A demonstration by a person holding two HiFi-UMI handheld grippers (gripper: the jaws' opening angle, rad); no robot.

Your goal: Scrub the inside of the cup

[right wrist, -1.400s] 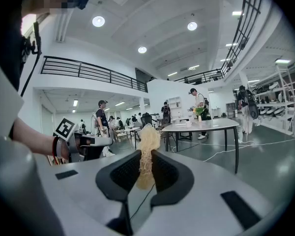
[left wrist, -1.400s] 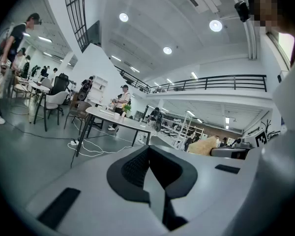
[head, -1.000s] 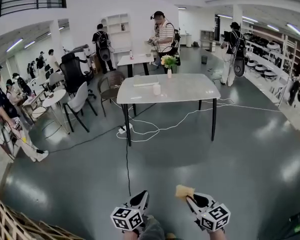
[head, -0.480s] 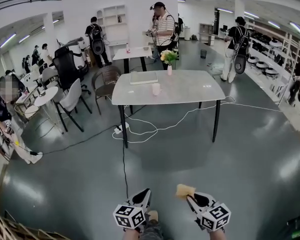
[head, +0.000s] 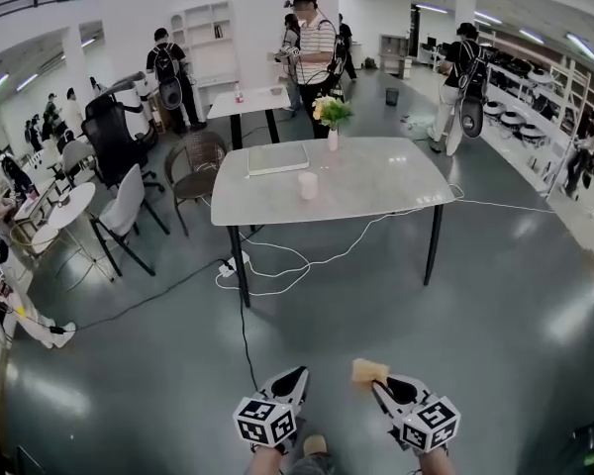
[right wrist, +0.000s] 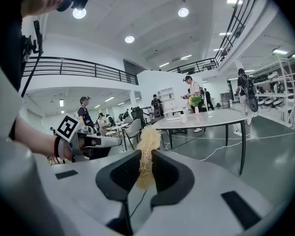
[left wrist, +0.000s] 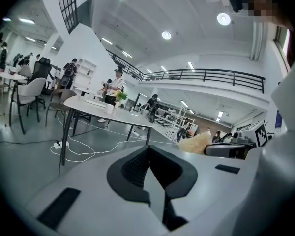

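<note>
**Open hall, grey floor: two claws, one sponge, one cup**

Surface: glossy grey floor [head: 475, 305], wide and bare between the claws and the single pale worktop [head: 396, 194] well ahead. One white cable [head: 345, 248] trails across the floor under the worktop's near edge.

On the worktop:
- one cup [head: 308, 185], upright near the middle, far ahead of both claws
- one flower vase [head: 332, 127] beyond the cup
- one flat grey board [head: 277, 157] to the cup's left

Left claw [head: 294, 376]: jaws together, empty. Right claw [head: 380, 390]: clamped on one yellow sponge [head: 368, 370].

Chairs [head: 124, 206] and people [head: 312, 43] stand far ahead, mostly leftward.
</note>
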